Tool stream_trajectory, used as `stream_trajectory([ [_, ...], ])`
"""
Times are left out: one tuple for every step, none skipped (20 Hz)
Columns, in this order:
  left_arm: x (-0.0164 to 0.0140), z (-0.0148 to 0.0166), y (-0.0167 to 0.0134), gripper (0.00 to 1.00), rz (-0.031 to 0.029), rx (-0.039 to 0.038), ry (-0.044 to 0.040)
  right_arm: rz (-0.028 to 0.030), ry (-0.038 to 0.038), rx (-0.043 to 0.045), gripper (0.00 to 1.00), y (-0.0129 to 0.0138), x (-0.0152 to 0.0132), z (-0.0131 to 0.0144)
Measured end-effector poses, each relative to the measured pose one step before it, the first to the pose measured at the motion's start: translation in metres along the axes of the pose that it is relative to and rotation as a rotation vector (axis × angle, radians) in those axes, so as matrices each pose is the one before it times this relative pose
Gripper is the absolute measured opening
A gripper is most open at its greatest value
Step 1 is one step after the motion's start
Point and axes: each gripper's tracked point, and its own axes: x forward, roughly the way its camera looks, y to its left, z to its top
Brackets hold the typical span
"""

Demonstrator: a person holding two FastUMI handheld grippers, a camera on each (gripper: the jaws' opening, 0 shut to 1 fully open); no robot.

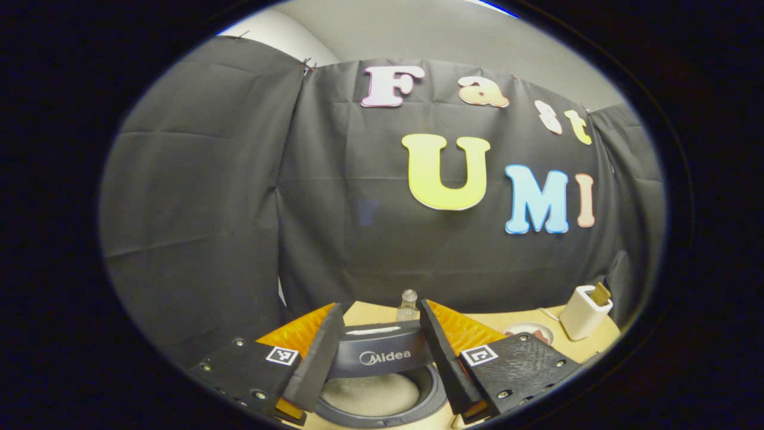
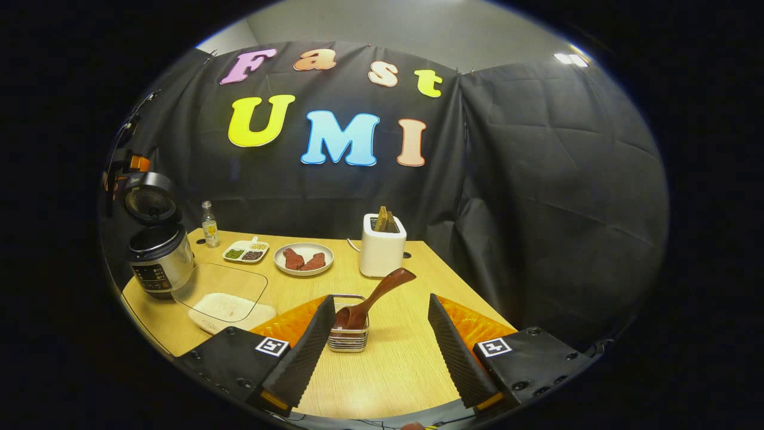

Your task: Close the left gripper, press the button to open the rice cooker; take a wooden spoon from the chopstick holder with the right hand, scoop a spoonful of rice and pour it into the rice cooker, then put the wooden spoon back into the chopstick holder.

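Note:
The rice cooker (image 2: 160, 263) stands at the table's left end with its lid (image 2: 150, 203) swung up. In the left gripper view that raised lid (image 1: 382, 355) and the inner pot (image 1: 376, 394) lie just beyond my left gripper (image 1: 382, 303), which is open and holds nothing. The wooden spoon (image 2: 382, 289) leans to the right in a small metal chopstick holder (image 2: 349, 337). My right gripper (image 2: 381, 298) hangs open just short of the holder, touching nothing. A clear tray of white rice (image 2: 230, 304) lies beside the cooker.
A white box with brown slices (image 2: 382, 251) stands at the back, also seen at the right in the left gripper view (image 1: 585, 310). A plate of meat (image 2: 303, 258), a divided dish (image 2: 246, 251) and a small bottle (image 2: 209, 226) sit along the back edge.

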Motion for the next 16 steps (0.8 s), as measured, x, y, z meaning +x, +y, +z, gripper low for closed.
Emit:
stream_trajectory([
  [-0.00581, -0.00907, -0.00147, 0.86, -0.00061, -0.00215, 0.00914, 0.00364, -0.0013, -0.0022, 0.99, 0.00105, -0.00034, 0.00103],
  [-0.00563, -0.01078, -0.00195, 0.86, -0.002, -0.00504, 0.00859, 0.00447, -0.0014, -0.00191, 0.97, 0.0016, -0.00043, -0.00017],
  [-0.00485, -0.00887, -0.00041, 0.83, -0.00121, -0.0055, 0.01233, 0.00495, -0.00016, -0.00302, 0.97, 0.00159, -0.00097, 0.00031],
  [-0.00382, -0.01186, -0.00256, 0.86, -0.00131, -0.00633, 0.01327, 0.00343, -0.00085, -0.00427, 0.97, 0.0009, -0.00104, -0.00054],
  [-0.00379, -0.01014, -0.00104, 0.84, -0.00128, -0.00862, 0.01518, 0.00249, -0.00039, -0.00472, 0.97, 0.00087, -0.00117, -0.00037],
  [-0.00058, -0.01269, -0.00085, 0.82, -0.00132, -0.0072, 0.02062, 0.00195, -0.0001, -0.00374, 0.97, 0.00015, -0.00073, -0.00211],
  [-0.00003, -0.01421, -0.00086, 0.82, -0.00187, -0.01077, 0.02707, 0.00178, 0.00154, -0.00194, 0.97, 0.00027, -0.00094, -0.00143],
  [0.00102, -0.01282, 0.00228, 0.83, -0.00006, -0.01748, 0.02855, 0.00074, 0.00056, -0.00016, 0.99, -0.00113, -0.00142, -0.00015],
  [0.00084, -0.00999, 0.00117, 0.84, 0.00005, -0.02009, 0.02234, -0.00041, 0.00088, 0.0004, 0.99, -0.00081, -0.00159, 0.0001],
  [0.00086, -0.00823, 0.00135, 0.86, -0.00158, -0.02132, 0.01545, -0.00144, -0.00006, 0.00028, 0.99, -0.0013, -0.00177, -0.00149],
  [0.0015, -0.00834, 0.00056, 0.84, 0.00058, -0.01381, 0.0127, -0.00322, -0.00115, -0.00061, 0.99, -0.00179, -0.00162, 0.00002],
  [0.00197, -0.00636, 0.00045, 0.84, 0.00082, -0.00254, 0.00761, -0.00262, 0.00015, -0.00127, 0.99, -0.00196, -0.00137, -0.00082],
  [0.00063, -0.00564, 0.00015, 0.84, 0.00335, 0.01128, 0.00086, -0.00233, -0.00001, -0.00176, 0.97, -0.00113, -0.00212, -0.00003],
  [0.00115, -0.00501, 0.00049, 0.84, 0.00435, 0.0235, -0.00262, -0.00366, 0.00011, -0.00212, 0.97, -0.00182, -0.00191, -0.00032],
  [0.00206, -0.00686, -0.0013, 0.84, 0.00417, 0.02771, 0.00077, -0.00255, -0.00046, -0.00182, 0.99, -0.00128, -0.00172, 0.00015],
  [0.00213, -0.00776, 0.00015, 0.84, 0.00483, 0.02655, 0.0087, -0.0021, -0.00245, -0.00175, 0.97, -0.00086, -0.00028, 0.00059],
])
